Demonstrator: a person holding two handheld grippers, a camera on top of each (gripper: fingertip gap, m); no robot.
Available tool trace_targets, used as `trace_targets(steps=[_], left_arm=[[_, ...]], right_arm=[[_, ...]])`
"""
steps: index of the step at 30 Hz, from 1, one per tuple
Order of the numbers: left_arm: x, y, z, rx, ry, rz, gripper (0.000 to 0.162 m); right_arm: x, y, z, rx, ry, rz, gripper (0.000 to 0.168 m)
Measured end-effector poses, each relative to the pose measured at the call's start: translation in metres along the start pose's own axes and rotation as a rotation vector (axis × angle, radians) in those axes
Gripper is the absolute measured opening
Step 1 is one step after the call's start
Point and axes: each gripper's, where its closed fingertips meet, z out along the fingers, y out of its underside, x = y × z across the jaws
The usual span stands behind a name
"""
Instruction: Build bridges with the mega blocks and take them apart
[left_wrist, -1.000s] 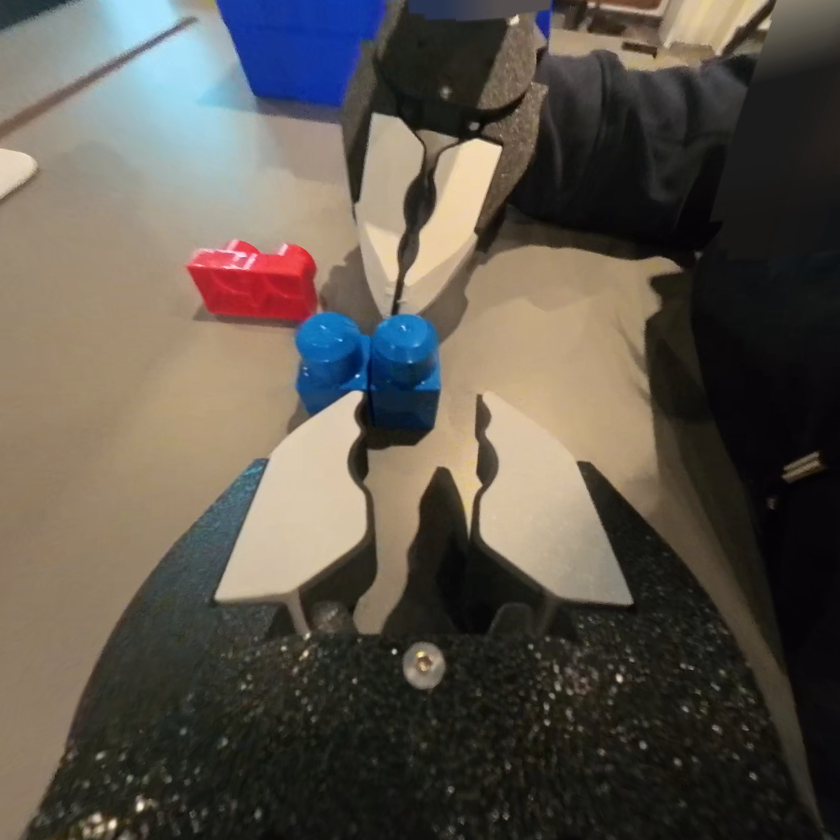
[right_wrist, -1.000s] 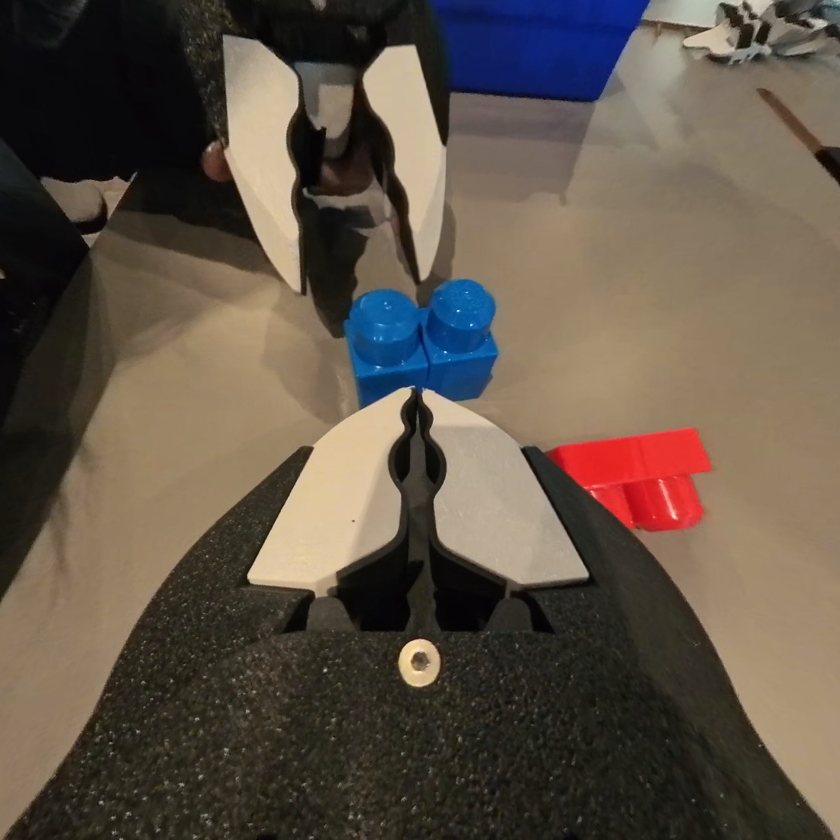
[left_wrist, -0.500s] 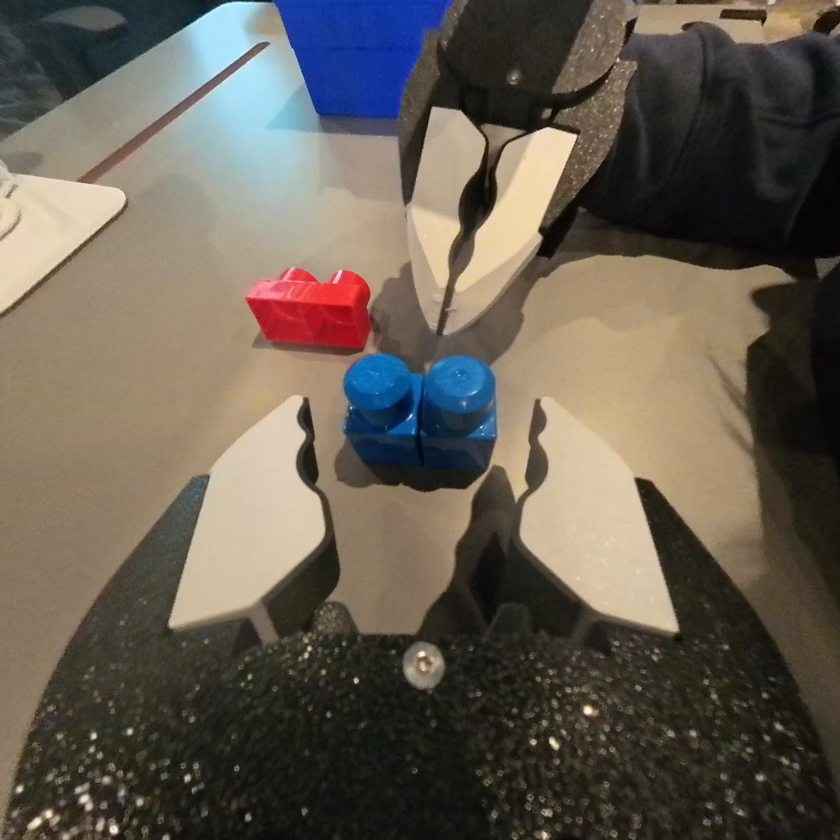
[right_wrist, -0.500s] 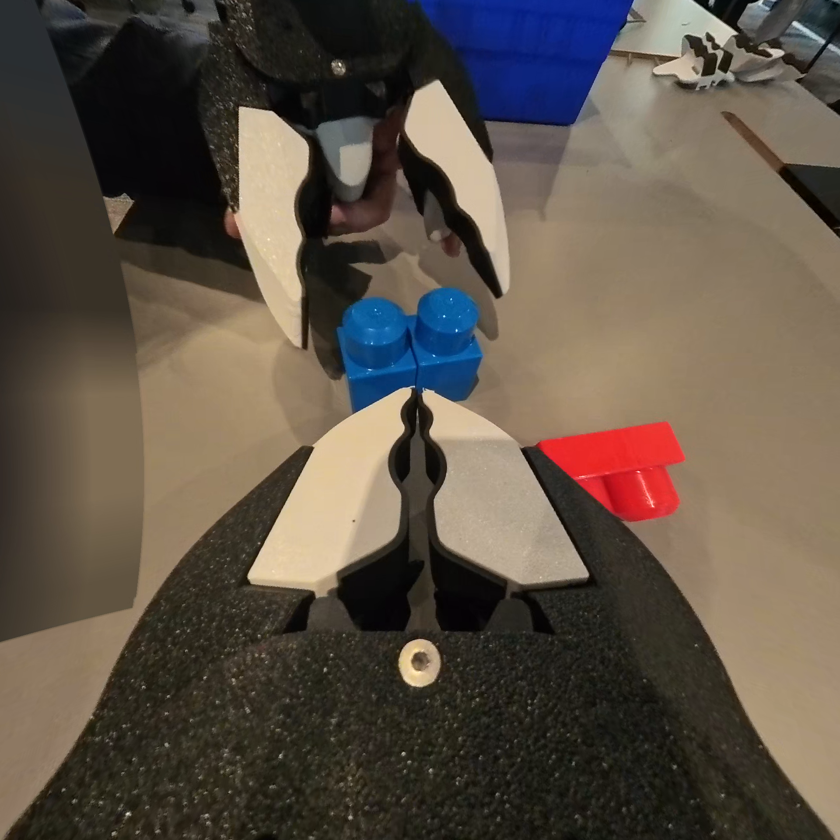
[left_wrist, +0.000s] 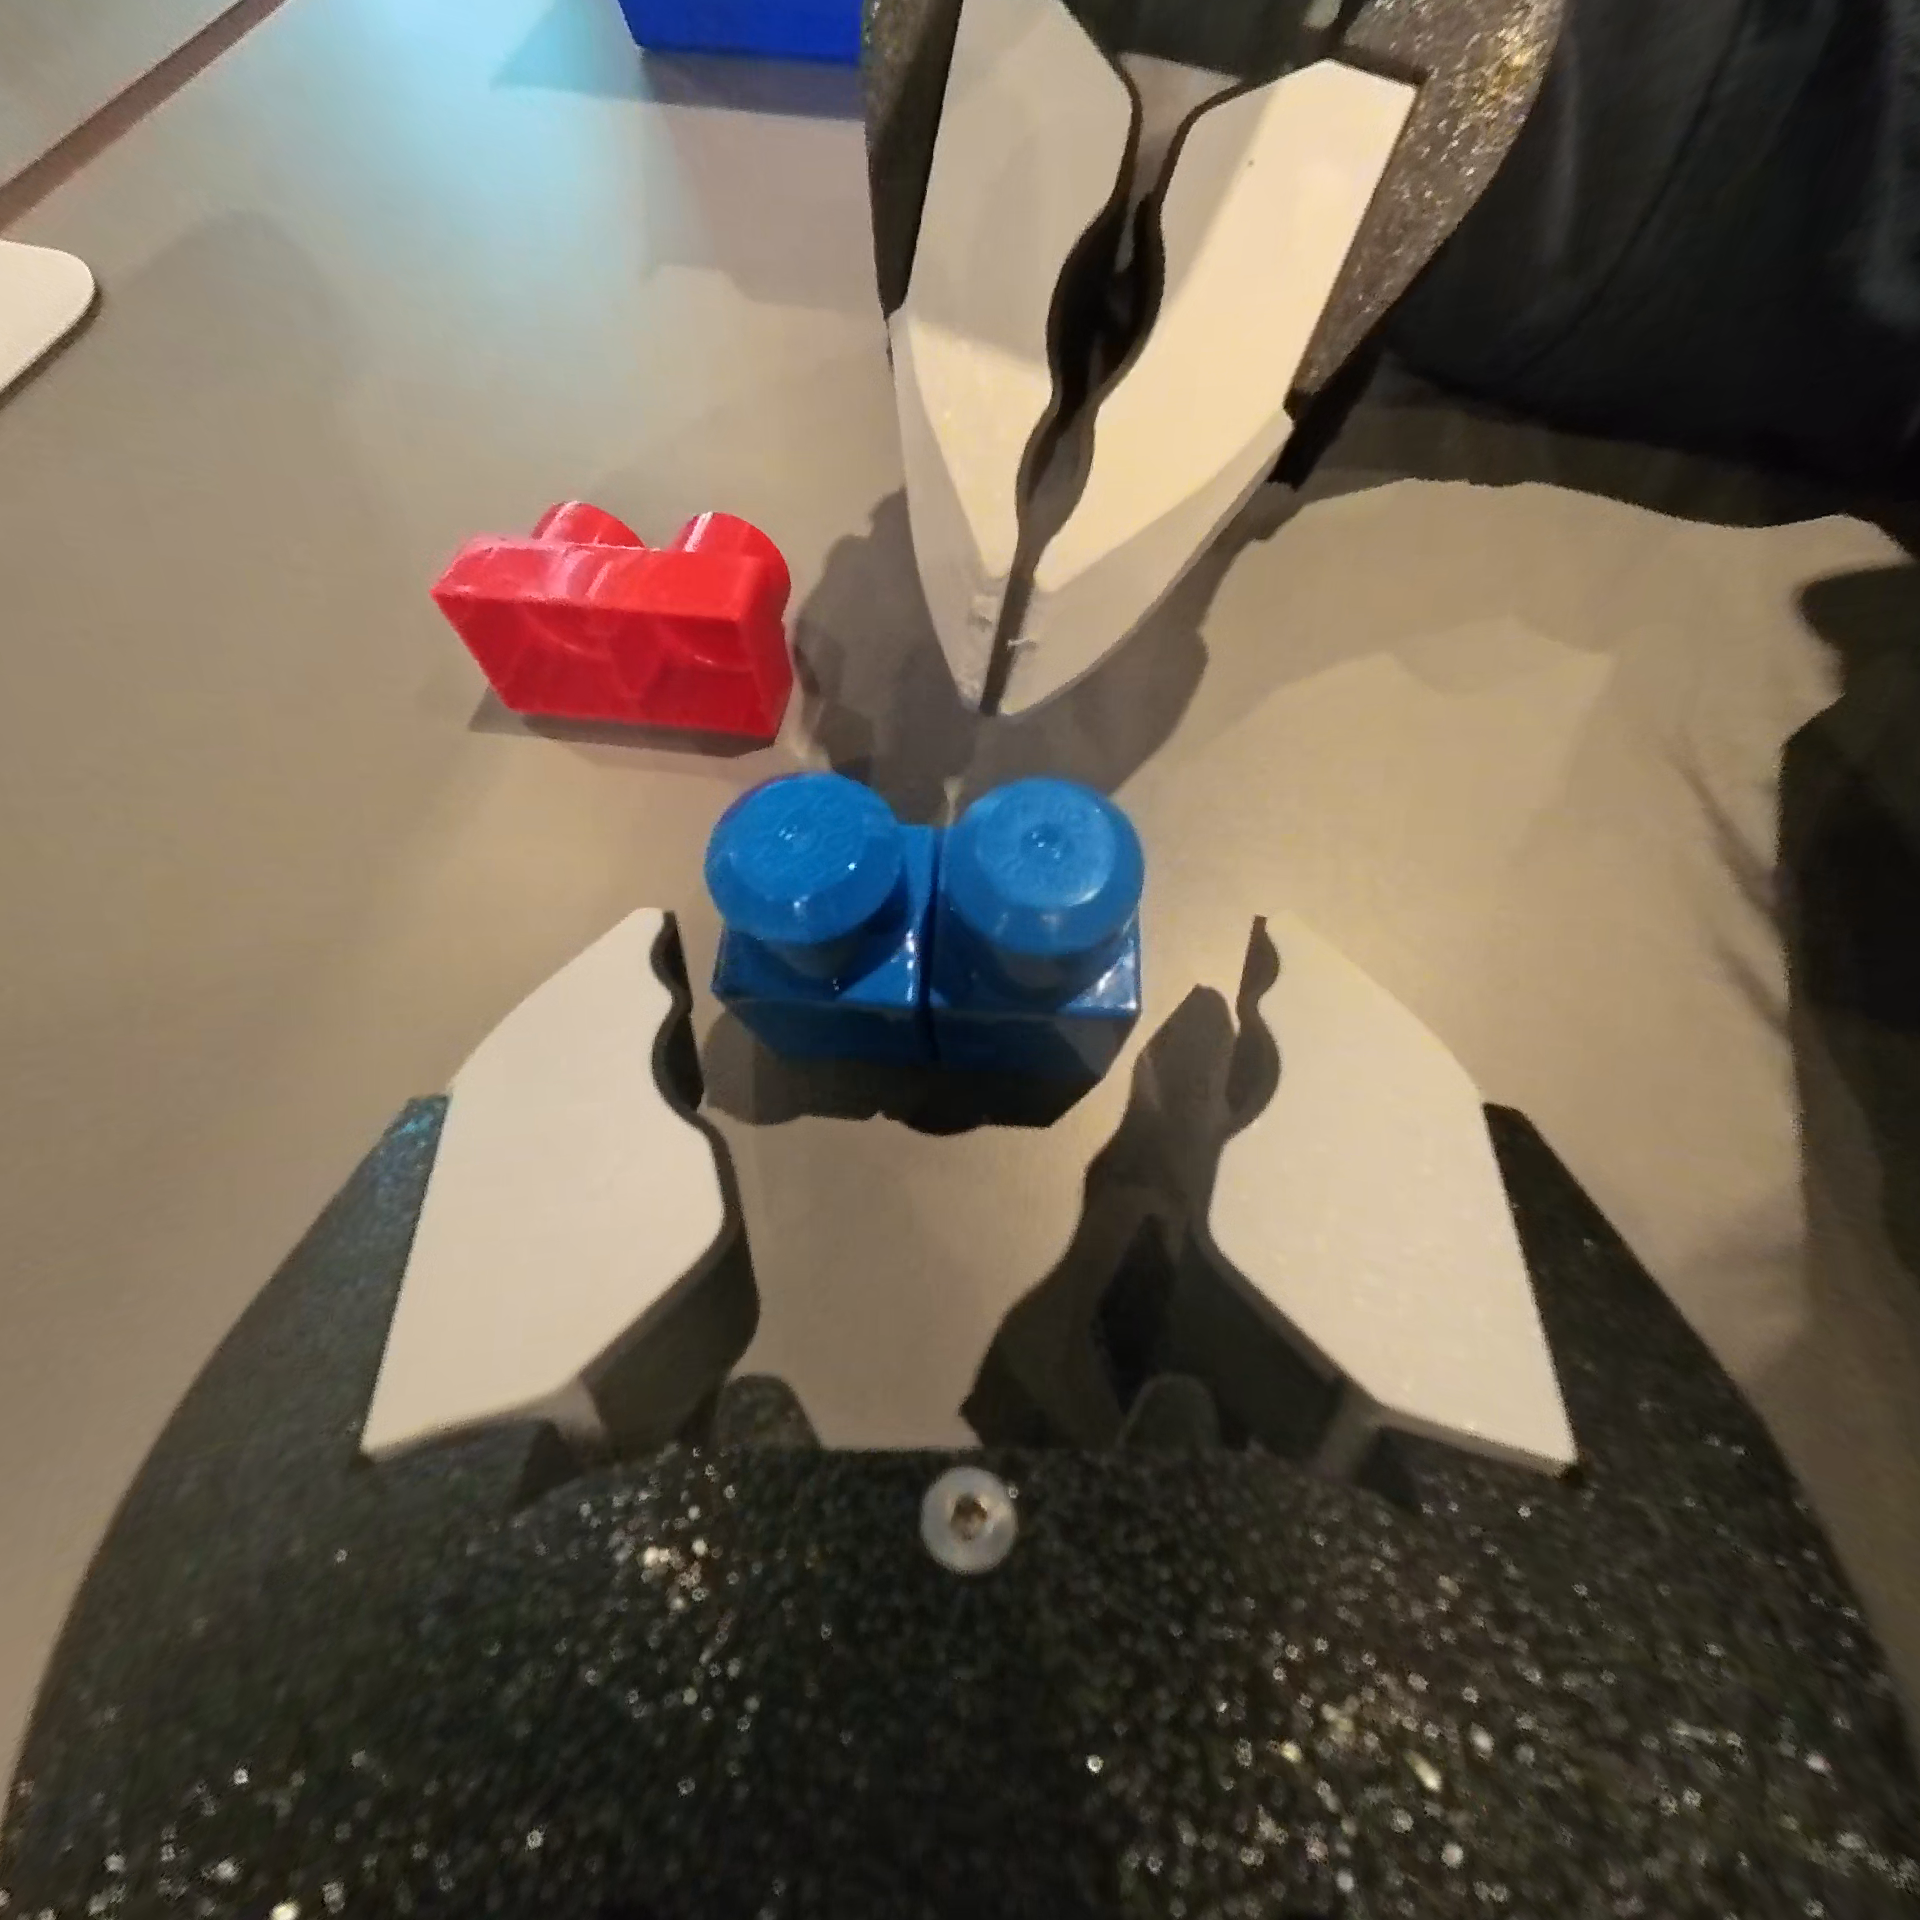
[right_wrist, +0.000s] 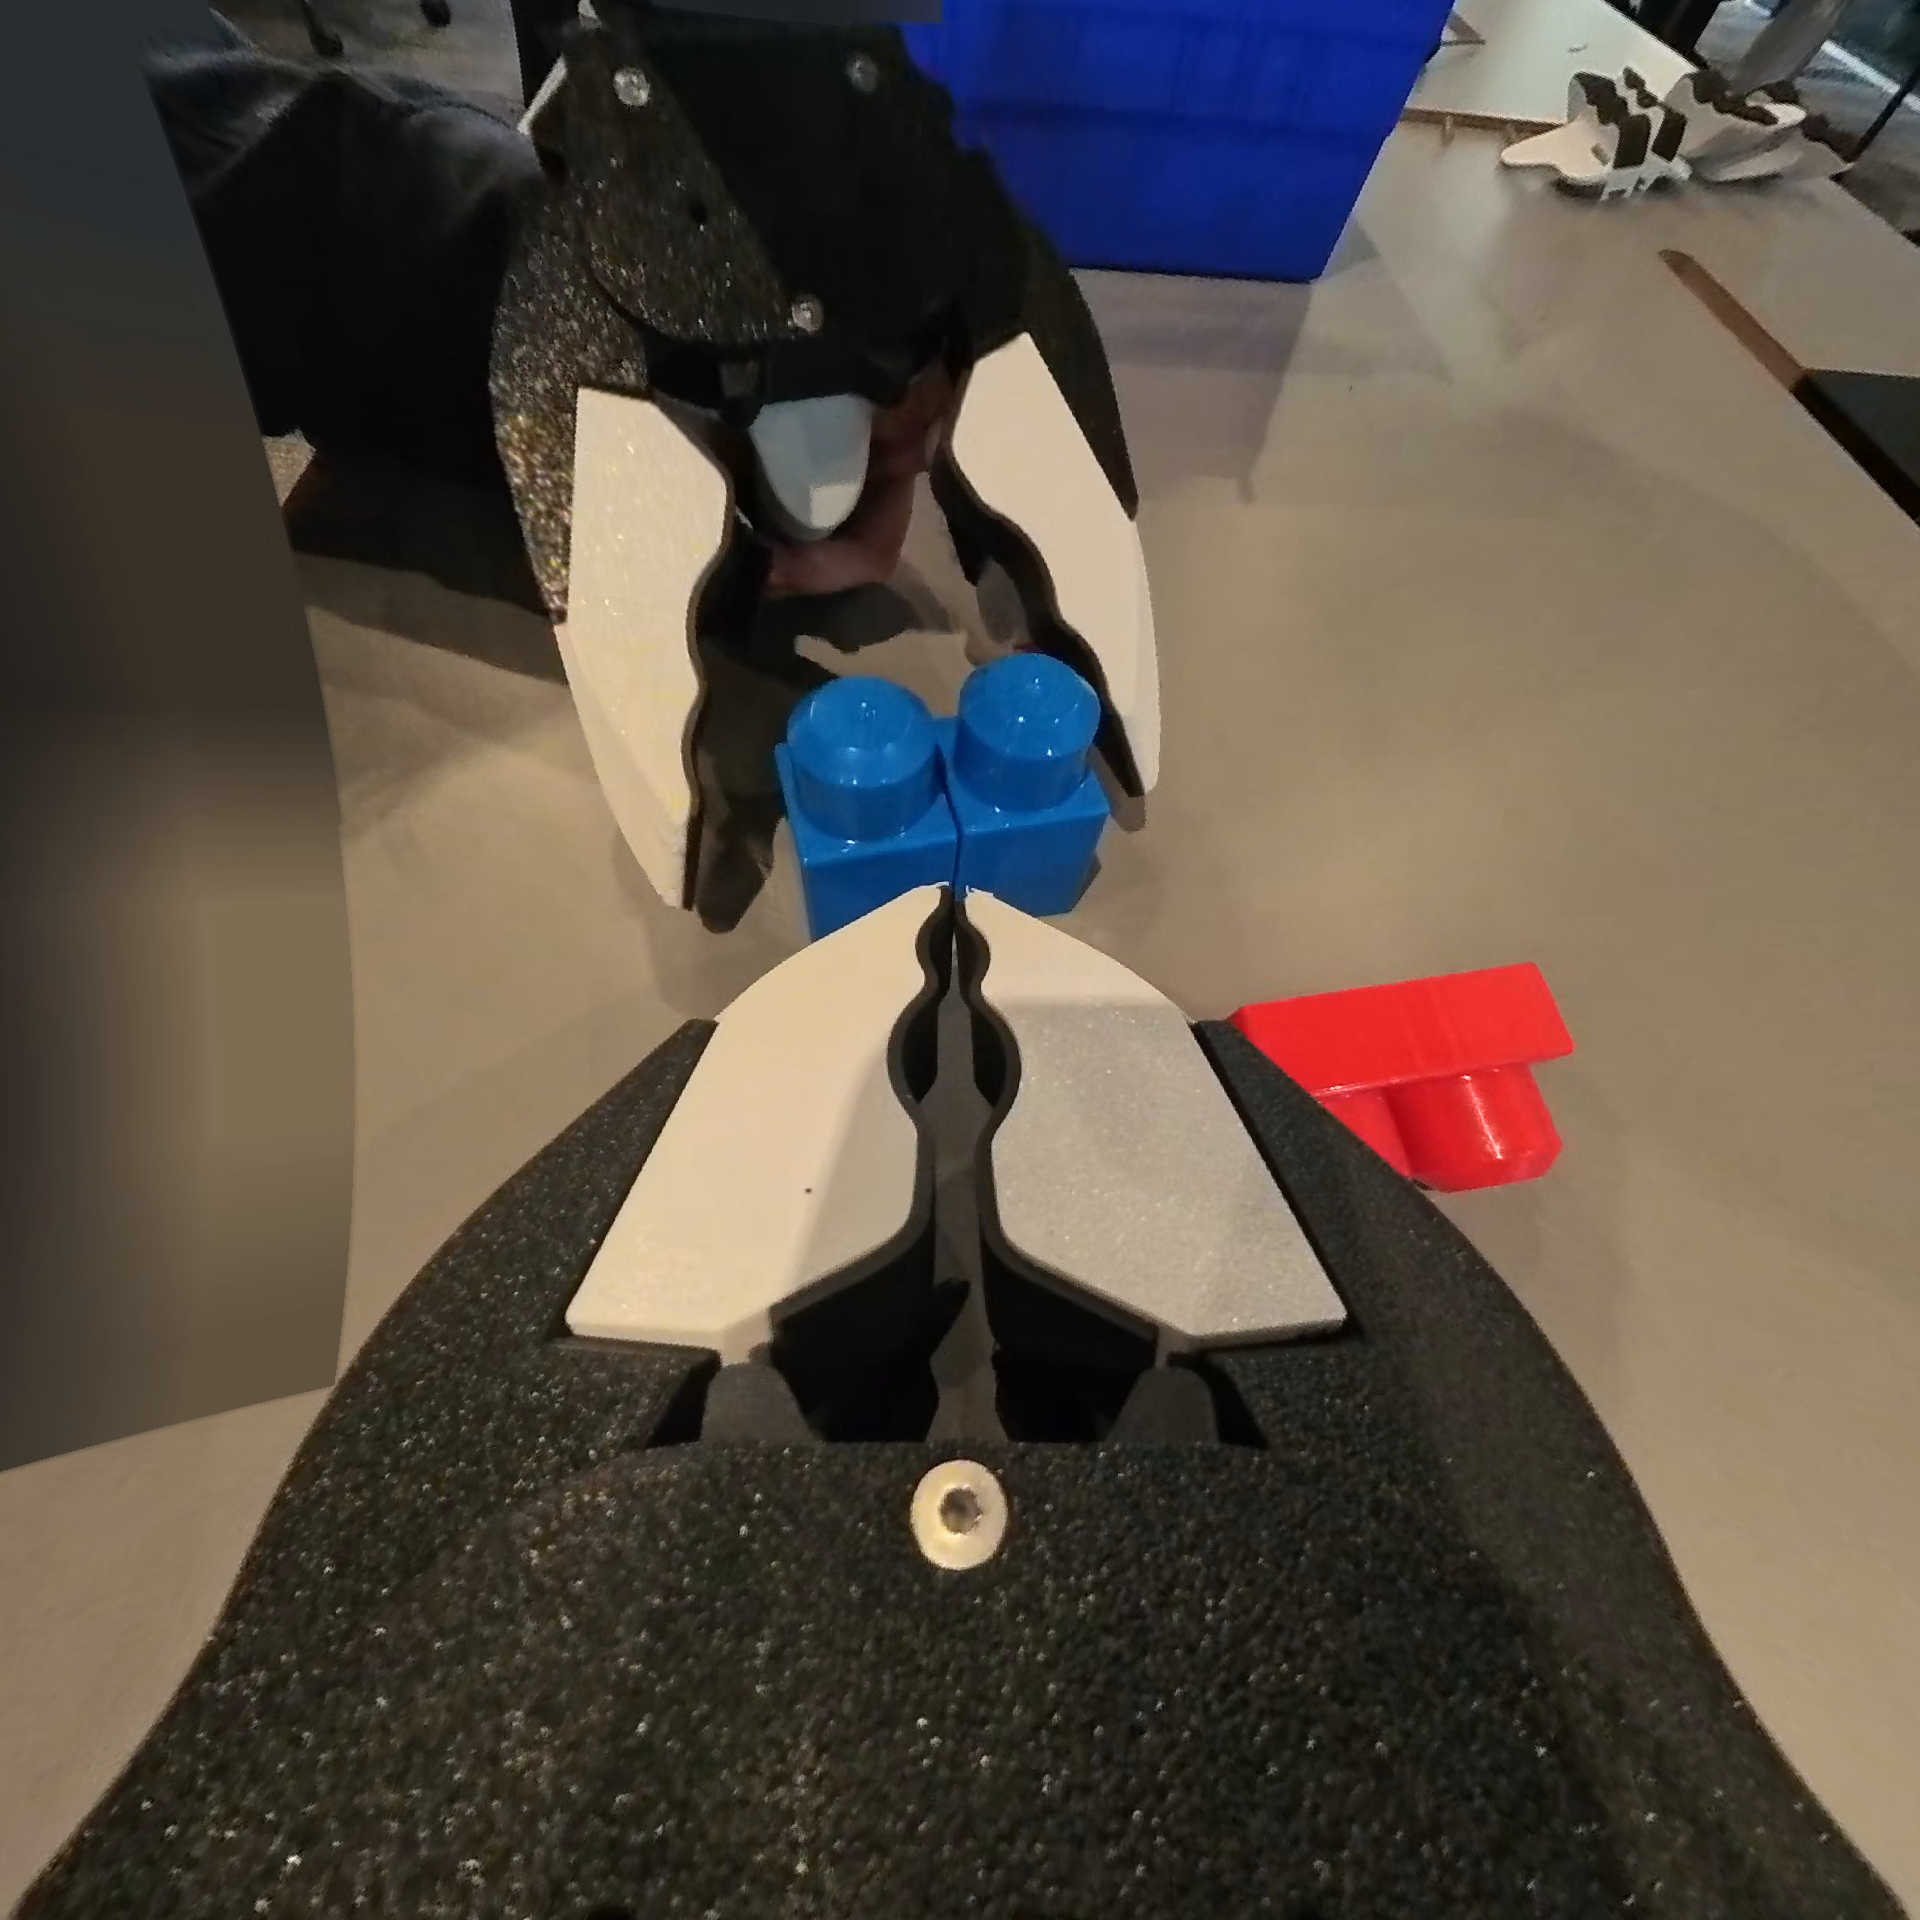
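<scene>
Two blue one-stud blocks (left_wrist: 831, 862) stand side by side, studs up, on the grey table (left_wrist: 312, 883). My left gripper (left_wrist: 953, 925) is open, with one finger on either side of the pair, not touching it. My right gripper (right_wrist: 951, 894) is shut and empty, its tip at the seam between the blue blocks (right_wrist: 883, 831) on their opposite side. It shows in the left wrist view (left_wrist: 987, 686) just beyond the blocks. A red two-stud block (left_wrist: 613, 634) lies on its side to the left of the pair; in the right wrist view it (right_wrist: 1423, 1060) lies to the right.
A blue bin (right_wrist: 1164, 135) stands at the back of the table. A person's dark sleeve (left_wrist: 1662, 208) lies behind the right gripper. A white flat piece (left_wrist: 31, 301) is at the far left. White and black parts (right_wrist: 1662, 135) lie at the back right. The grippers are tip to tip, or close to it. About 30 centimeters separates my left fingertips from the white flat piece (left_wrist: 31, 301).
My left gripper has opened wider and moved forward, so its fingers now flank the blue blocks. The two blue blocks now sit square together. The right gripper stays shut by them.
</scene>
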Motion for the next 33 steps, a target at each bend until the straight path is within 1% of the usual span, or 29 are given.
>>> trace_targets(steps=[6, 10, 13, 15, 19, 27, 33], left_arm=[[-0.004, -0.003, -0.005, -0.048, -0.034, -0.006, 0.107], [-0.005, -0.006, -0.012, -0.09, 0.005, -0.017, 0.105], [-0.002, -0.004, -0.011, -0.175, 0.066, -0.002, 0.102], [0.001, -0.001, -0.009, -0.247, 0.099, 0.013, 0.102], [0.0, 0.0, -0.005, -0.328, 0.097, 0.047, 0.104], [-0.002, 0.008, -0.001, -0.373, 0.085, 0.059, 0.104], [-0.001, 0.007, 0.001, -0.346, 0.078, 0.062, 0.102]], right_arm=[[0.0, 0.0, -0.001, 0.002, 0.0, 0.001, 0.0], [0.001, -0.002, -0.003, 0.009, 0.004, 0.0, 0.0], [0.0, -0.002, -0.004, 0.009, 0.003, 0.0, 0.0], [0.0, -0.003, -0.004, 0.011, 0.002, -0.001, 0.0], [-0.001, -0.003, -0.004, 0.013, -0.003, -0.001, 0.0], [-0.001, -0.003, -0.007, 0.018, -0.001, -0.002, 0.0], [-0.001, -0.003, -0.007, 0.017, -0.002, -0.004, 0.0]])
